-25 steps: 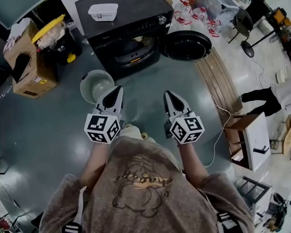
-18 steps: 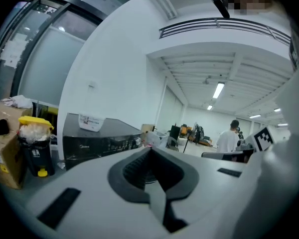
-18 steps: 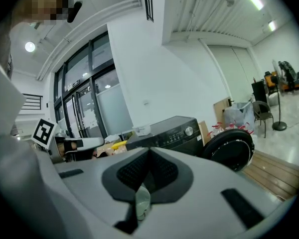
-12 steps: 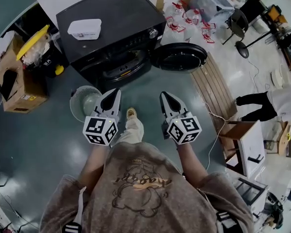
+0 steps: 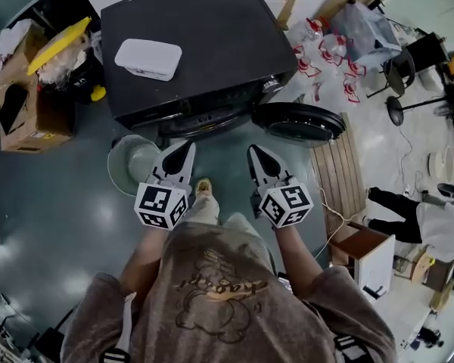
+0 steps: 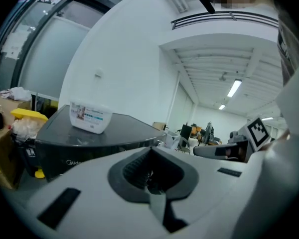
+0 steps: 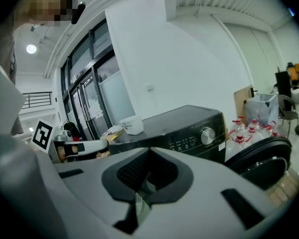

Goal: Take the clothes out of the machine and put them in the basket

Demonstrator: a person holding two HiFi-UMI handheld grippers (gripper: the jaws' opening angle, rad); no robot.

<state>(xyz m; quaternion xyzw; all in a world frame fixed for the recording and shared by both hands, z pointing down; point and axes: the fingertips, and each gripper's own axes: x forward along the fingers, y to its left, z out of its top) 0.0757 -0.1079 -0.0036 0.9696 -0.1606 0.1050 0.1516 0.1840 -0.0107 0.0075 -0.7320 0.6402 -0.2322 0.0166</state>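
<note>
Head view: we hold the left tongs (image 5: pixel 183 150) and right tongs (image 5: pixel 256 156) clenched on nothing, side by side, pointing at the black machine (image 5: pixel 197 44). Its round door (image 5: pixel 299 123) hangs open to the right. The pale basket (image 5: pixel 129 163) sits on the floor (image 5: pixel 68 203) just beside the left tongs. Whatever lies inside the machine is hidden from us.
</note>
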